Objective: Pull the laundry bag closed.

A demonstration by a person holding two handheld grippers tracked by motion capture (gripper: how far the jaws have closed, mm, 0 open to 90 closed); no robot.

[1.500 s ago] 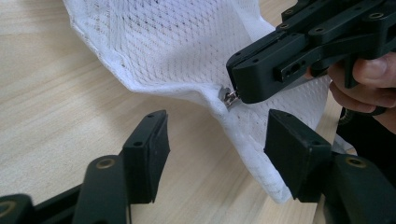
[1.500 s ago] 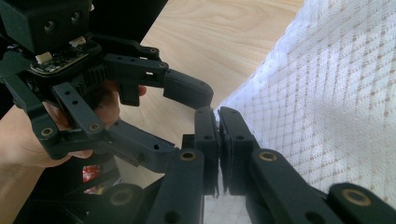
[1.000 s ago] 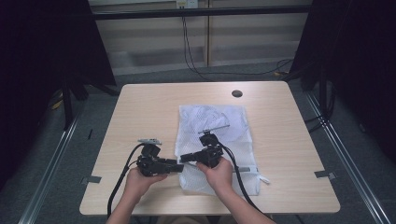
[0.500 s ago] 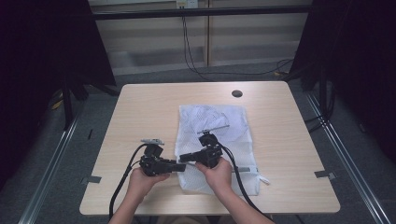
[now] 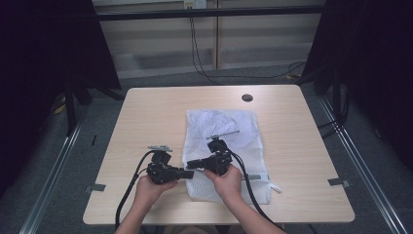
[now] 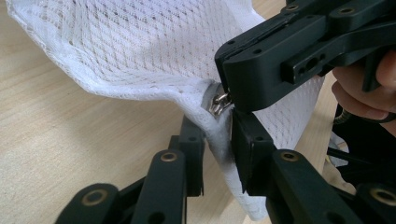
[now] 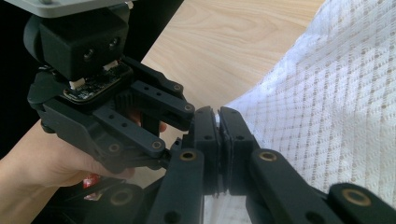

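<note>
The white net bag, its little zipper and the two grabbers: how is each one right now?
White mesh bag: lying on the table, its near-left corner lifted.
Zipper pull: metal, at that lifted corner, at the tip of the right gripper's jaws.
Right gripper: shut, pinching the bag's edge.
Left gripper: jaws have just been closing, one on each side of the bag's edge below the pull; a gap shows, so not pinching yet.

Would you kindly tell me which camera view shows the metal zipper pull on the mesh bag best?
The left gripper view: the zipper pull sits close and sharp at the mesh bag edge. From the high view it is too small to tell; the right gripper view shows mesh.
</note>
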